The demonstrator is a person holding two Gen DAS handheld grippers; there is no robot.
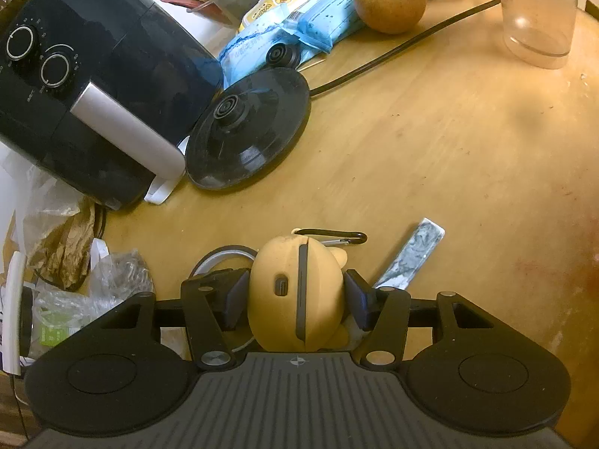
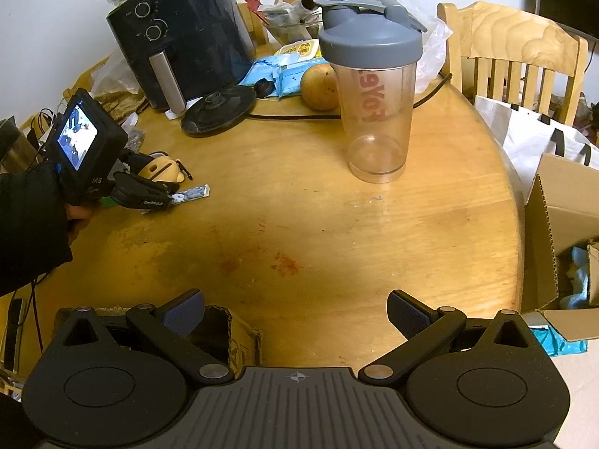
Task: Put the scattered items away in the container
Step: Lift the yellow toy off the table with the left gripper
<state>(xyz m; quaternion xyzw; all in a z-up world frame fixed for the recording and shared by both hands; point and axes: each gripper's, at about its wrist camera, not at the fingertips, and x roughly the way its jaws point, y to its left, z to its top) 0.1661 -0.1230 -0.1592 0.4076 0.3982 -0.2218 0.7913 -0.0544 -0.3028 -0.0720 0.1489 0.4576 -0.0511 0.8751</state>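
Observation:
A yellow rounded case (image 1: 295, 288) with a black carabiner lies on the round wooden table (image 1: 449, 149), and my left gripper (image 1: 295, 292) is shut on it, one pad against each side. A grey-white wrapper strip (image 1: 411, 258) lies just right of it. In the right wrist view the same case (image 2: 166, 174) and strip (image 2: 192, 192) sit at the table's left, with the left gripper (image 2: 155, 179) held by a hand in a dark sleeve. My right gripper (image 2: 295, 314) is open over the near table edge with nothing between its fingers. An open cardboard box (image 2: 561, 205) stands off the table's right side.
A black air fryer (image 2: 179, 37), a black kettle base (image 2: 219, 110) with its cable, blue packets (image 2: 277, 71), a brownish fruit (image 2: 320, 86) and a clear shaker bottle (image 2: 374, 86) stand toward the back. A wooden chair (image 2: 516, 48) and white bag (image 2: 531, 131) are right; a cardboard flap (image 2: 239, 336) lies under my right gripper.

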